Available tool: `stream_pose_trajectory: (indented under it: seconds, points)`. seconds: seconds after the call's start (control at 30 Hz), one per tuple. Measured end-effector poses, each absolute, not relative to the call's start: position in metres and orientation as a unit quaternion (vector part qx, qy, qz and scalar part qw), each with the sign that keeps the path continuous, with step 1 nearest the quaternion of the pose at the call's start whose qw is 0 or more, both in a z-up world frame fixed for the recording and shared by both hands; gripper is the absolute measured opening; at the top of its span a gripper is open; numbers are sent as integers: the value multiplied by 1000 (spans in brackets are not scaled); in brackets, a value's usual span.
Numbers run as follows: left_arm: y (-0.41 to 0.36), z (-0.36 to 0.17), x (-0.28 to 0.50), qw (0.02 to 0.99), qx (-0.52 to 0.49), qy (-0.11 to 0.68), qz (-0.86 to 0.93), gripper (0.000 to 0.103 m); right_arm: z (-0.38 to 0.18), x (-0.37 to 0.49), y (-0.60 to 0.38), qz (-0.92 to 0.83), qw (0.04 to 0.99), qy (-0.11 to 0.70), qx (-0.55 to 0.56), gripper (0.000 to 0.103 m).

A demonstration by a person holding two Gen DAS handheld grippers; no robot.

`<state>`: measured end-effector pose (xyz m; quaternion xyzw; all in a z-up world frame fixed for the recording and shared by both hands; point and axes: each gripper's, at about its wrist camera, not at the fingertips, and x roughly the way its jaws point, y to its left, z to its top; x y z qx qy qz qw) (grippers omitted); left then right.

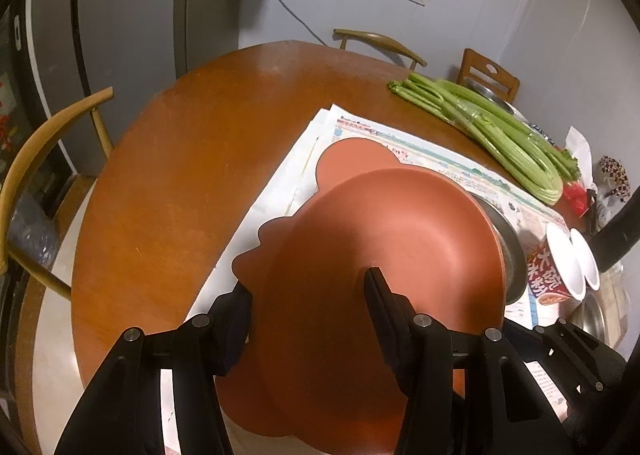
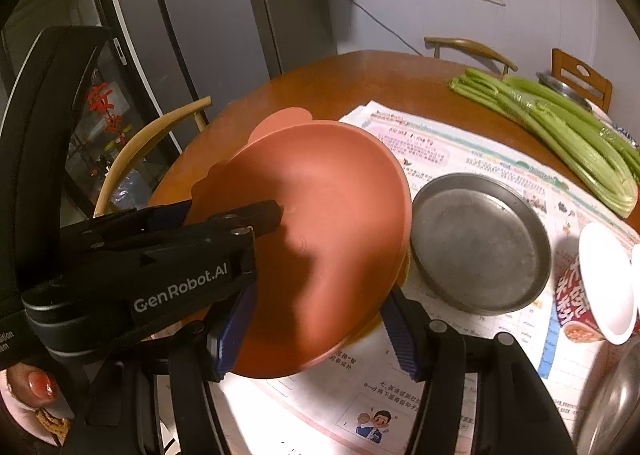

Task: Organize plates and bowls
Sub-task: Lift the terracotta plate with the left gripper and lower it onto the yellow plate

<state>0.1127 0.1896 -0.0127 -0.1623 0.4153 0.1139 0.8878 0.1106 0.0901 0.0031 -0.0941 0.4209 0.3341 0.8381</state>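
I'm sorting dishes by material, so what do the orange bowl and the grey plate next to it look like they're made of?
Orange bowl: probably plastic or silicone, matte. It shows even terracotta colour, only a soft dull sheen, and a thin rim with moulded ear-shaped tabs.

Grey plate: looks like metal, perhaps steel or aluminium, with a worn, dull finish. It has a cloudy grey surface with faint patchy reflections and a thin raised rim.

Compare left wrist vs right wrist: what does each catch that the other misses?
Left wrist only: the left gripper from behind, its jaws astride the red bowl's rim.
Right wrist only: the whole metal plate beside the bowl, a fingertip with a red nail, and the right gripper's jaws at the bowl's near rim.
Both: red bowl, newspaper, celery, noodle cup, table.
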Motion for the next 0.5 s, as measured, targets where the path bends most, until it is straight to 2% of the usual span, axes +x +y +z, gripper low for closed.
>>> stream_pose_trajectory:
  seconds: [0.5]
  points:
    - [192, -34, 118, 881, -145, 429, 136, 55, -6, 111, 92, 324, 837, 430, -98, 62]
